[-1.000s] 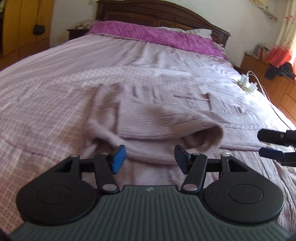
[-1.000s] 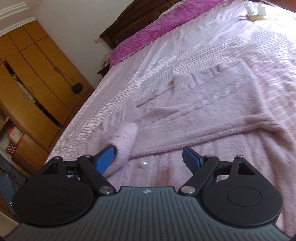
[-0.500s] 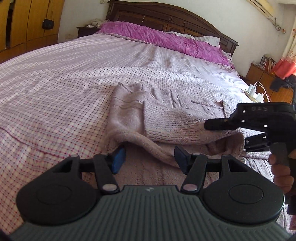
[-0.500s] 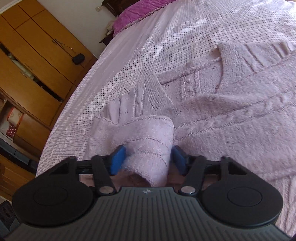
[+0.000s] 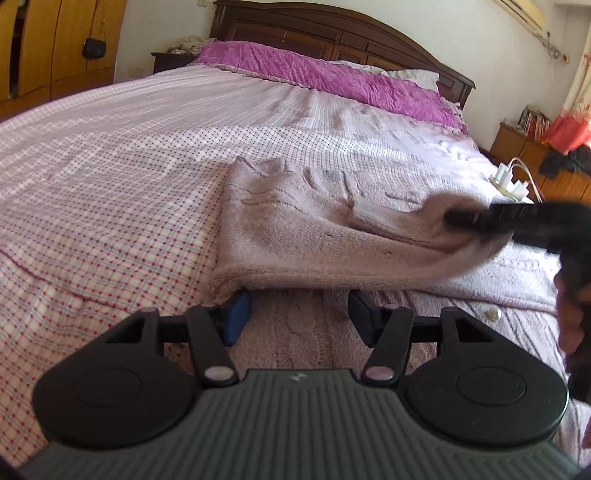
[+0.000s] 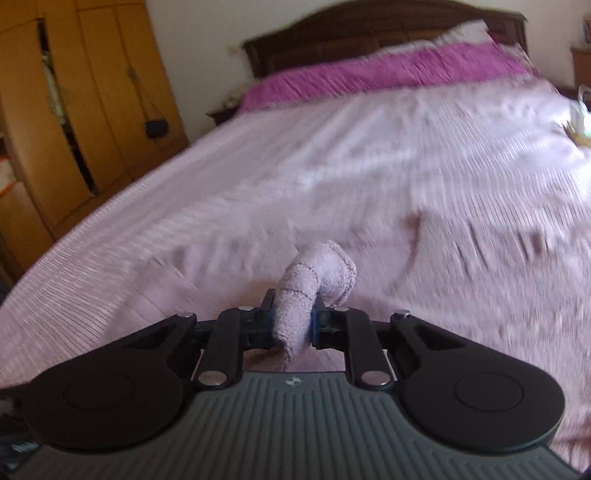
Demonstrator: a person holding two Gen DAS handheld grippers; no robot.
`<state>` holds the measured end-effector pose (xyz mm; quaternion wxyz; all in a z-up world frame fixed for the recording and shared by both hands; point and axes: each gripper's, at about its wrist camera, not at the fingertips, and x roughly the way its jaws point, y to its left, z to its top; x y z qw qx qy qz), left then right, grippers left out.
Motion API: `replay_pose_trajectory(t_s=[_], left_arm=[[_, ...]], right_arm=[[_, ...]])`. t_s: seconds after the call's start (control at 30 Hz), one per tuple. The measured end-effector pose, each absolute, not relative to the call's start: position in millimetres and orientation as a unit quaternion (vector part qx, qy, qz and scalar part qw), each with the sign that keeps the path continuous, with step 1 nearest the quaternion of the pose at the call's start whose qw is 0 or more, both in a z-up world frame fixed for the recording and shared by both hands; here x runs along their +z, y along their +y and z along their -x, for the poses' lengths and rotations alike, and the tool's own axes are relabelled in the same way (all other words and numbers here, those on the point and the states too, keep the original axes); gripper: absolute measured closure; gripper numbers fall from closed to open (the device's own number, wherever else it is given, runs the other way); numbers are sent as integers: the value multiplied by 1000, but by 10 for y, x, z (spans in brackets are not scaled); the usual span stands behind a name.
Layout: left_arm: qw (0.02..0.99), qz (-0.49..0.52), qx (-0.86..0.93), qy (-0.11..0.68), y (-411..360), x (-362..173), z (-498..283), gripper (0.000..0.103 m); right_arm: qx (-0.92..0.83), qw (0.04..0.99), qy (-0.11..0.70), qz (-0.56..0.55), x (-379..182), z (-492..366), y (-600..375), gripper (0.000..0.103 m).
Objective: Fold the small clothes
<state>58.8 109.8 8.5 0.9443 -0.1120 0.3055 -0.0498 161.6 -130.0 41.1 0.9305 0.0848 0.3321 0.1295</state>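
A pale lilac knitted cardigan [image 5: 295,236] lies spread on the checked bed cover [image 5: 110,177]. One sleeve [image 5: 417,225] is stretched across the body toward the right. Its cuff [image 6: 314,284] is pinched in my right gripper [image 6: 293,325], which is shut on it and lifted above the bed. In the left wrist view the right gripper [image 5: 465,218] shows as a dark blur at the right, held by a hand [image 5: 569,306]. My left gripper [image 5: 299,314] is open, low over the cardigan's near part, just in front of the folded sleeve edge. A small button [image 5: 493,314] shows on the knit.
A purple pillow cover [image 5: 332,77] and dark wooden headboard [image 5: 332,33] stand at the far end. A white power strip with cables [image 5: 511,184] lies on the bed's right side. Wooden wardrobes [image 6: 74,110] line the left wall; a low cabinet with clothes [image 5: 554,162] is at the right.
My right gripper closed on the sleeve cuff and carried it up and to the right, stretching the sleeve across the cardigan. The left gripper stayed open and shifted slightly nearer.
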Motion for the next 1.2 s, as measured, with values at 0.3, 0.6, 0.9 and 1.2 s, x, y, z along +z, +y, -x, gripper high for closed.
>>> replay_pose_trajectory(t_s=[0.3,0.6,0.9,1.2], left_arm=[[943,99,-46,315,1060,159,-537,43],[944,126,-39,302,1119,480,-408,43],[947,114,-28,300,1117,474,-546,43],[950,109,-35,292,1071,475,-658,43]], right_arm=[[109,930,335,-104,246,-1431,-1431,77],[161,942,290,-53,798,-1239,-1166,41],[216,910,352,-47,446,-1617,-631,41],[181,929,321,-48,478,-1669,-724,94]])
